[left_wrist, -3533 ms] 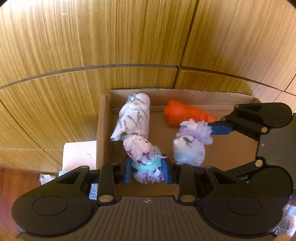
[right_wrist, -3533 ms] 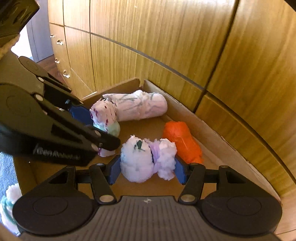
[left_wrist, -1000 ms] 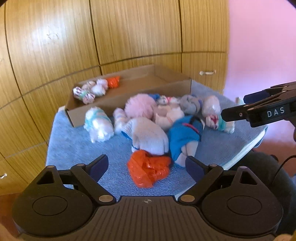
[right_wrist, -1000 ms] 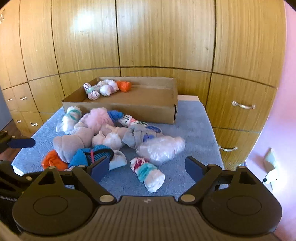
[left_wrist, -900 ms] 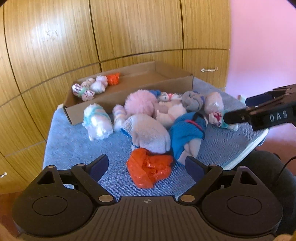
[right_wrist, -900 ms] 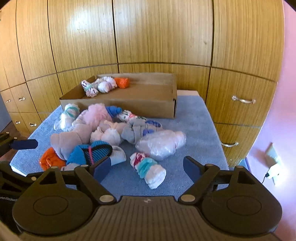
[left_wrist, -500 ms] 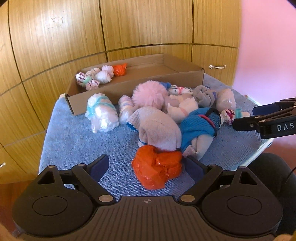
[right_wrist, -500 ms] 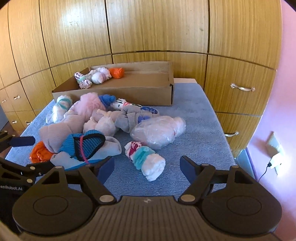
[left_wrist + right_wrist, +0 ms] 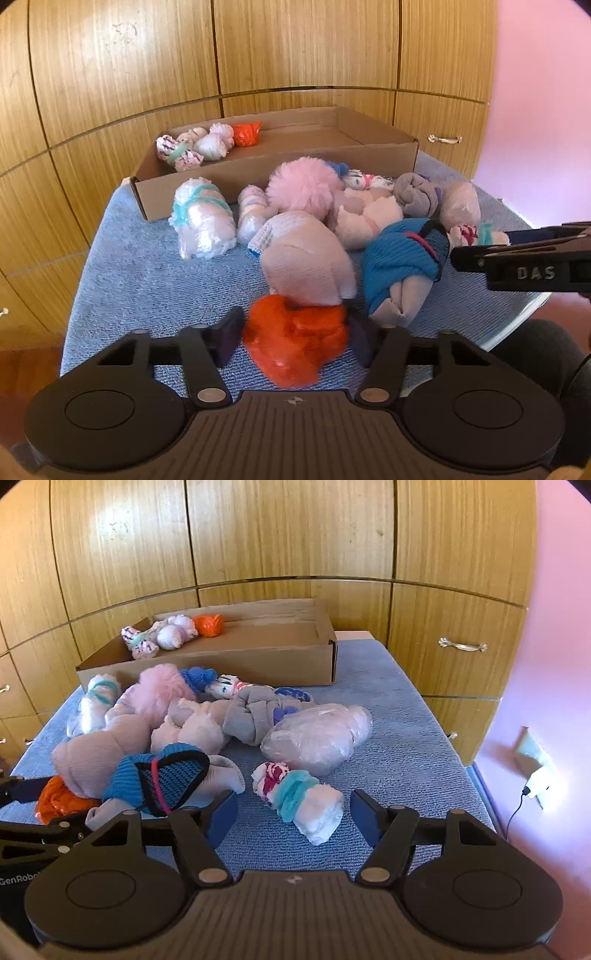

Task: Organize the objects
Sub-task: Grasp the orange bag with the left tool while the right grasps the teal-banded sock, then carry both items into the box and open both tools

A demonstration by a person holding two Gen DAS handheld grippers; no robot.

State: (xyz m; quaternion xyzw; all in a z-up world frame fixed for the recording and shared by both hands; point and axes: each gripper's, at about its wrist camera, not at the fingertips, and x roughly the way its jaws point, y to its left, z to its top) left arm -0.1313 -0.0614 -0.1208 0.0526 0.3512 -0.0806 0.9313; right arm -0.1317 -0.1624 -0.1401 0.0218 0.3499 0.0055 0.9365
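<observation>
A pile of rolled sock bundles lies on a blue towel (image 9: 140,280) in front of a cardboard box (image 9: 280,162) that holds several bundles at its left end. My left gripper (image 9: 295,341) has its fingers either side of an orange bundle (image 9: 295,341) at the pile's near edge, touching it. My right gripper (image 9: 291,818) is open around a white bundle with a teal band (image 9: 299,801), not touching it. The right gripper also shows at the right in the left wrist view (image 9: 524,254).
Wooden cupboard doors (image 9: 258,535) stand behind the box. The towel's right edge drops to a pink wall with a socket (image 9: 535,771). A blue and grey bundle (image 9: 399,266), a beige one (image 9: 306,262) and a plastic-wrapped one (image 9: 314,734) lie beside the grippers.
Both grippers have left the box, moved back to the pile and come down. The left has narrowed onto the orange bundle; the right has come around the teal-banded bundle.
</observation>
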